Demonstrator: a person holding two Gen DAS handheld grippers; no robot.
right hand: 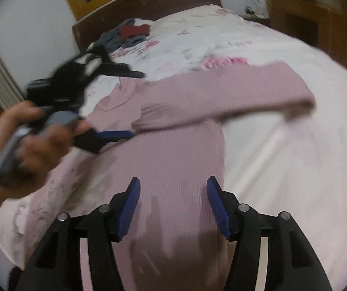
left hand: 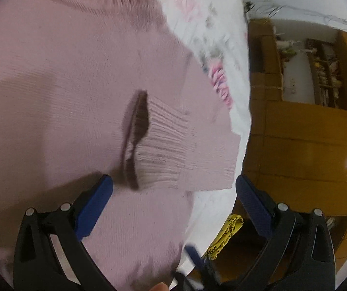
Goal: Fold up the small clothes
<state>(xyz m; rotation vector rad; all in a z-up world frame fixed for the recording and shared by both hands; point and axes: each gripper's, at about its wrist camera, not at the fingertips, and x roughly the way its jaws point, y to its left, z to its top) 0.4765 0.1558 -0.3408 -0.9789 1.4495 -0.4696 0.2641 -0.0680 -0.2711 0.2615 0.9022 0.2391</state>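
Right wrist view: pink sweater [right hand: 173, 150] flat on floral bedspread [right hand: 282, 145].

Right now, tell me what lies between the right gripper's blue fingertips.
Only the pink ribbed knit sweater, lying flat below the open right gripper, shown in the right wrist view.

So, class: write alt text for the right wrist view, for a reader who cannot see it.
A pink sweater lies flat on a floral bed, one sleeve stretched right. The open right claw hovers over its lower body. At left, a hand holds the blurred left claw, also open, near the collar.
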